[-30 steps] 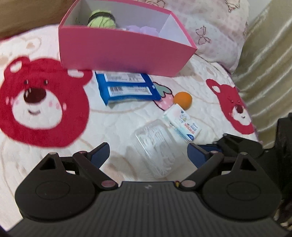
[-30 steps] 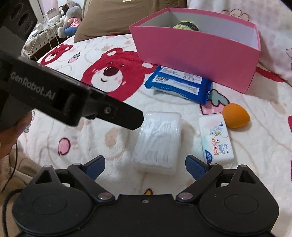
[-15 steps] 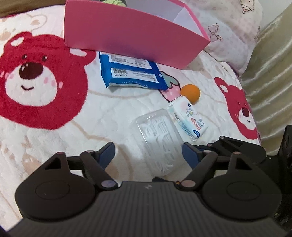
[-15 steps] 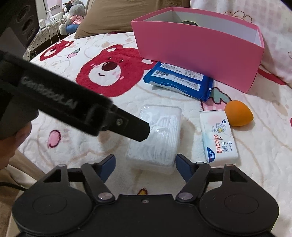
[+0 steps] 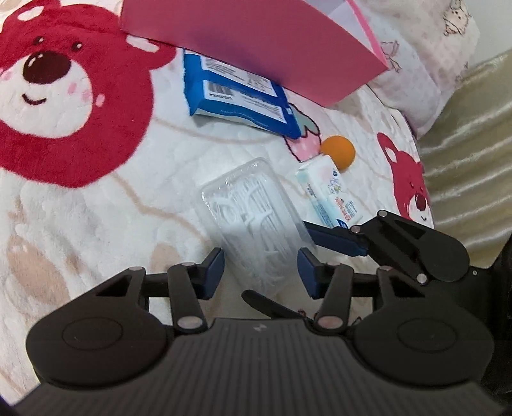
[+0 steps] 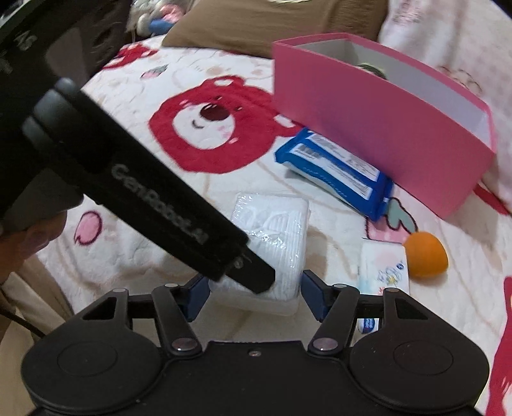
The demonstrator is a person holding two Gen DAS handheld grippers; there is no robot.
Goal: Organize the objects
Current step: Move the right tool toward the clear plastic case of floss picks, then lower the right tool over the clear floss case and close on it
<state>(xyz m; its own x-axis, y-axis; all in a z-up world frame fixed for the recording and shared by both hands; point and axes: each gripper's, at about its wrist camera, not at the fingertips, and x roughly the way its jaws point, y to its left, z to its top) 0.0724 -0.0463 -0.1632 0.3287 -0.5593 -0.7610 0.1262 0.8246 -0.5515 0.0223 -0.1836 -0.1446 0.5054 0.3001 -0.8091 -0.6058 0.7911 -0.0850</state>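
Observation:
A clear plastic box of white floss picks [image 5: 256, 220] [image 6: 272, 243] lies on the bear-print blanket. Both grippers are at its near end. My left gripper [image 5: 260, 272] has its blue pads close on either side of the box. My right gripper [image 6: 254, 296] also has its pads tight against the box's sides. The left gripper's black body [image 6: 144, 188] crosses the right wrist view above the box. The pink box [image 6: 384, 128] stands behind, with something green inside.
A blue wipes pack [image 5: 236, 96] [image 6: 336, 169] lies against the pink box. A small white tissue pack [image 5: 329, 198] [image 6: 382, 272] and an orange sponge [image 5: 338, 153] [image 6: 424, 259] lie to the right. A brown pillow [image 6: 256, 28] is at the back.
Both grippers moved forward and down onto the floss box and their jaws narrowed from wide open to close around it.

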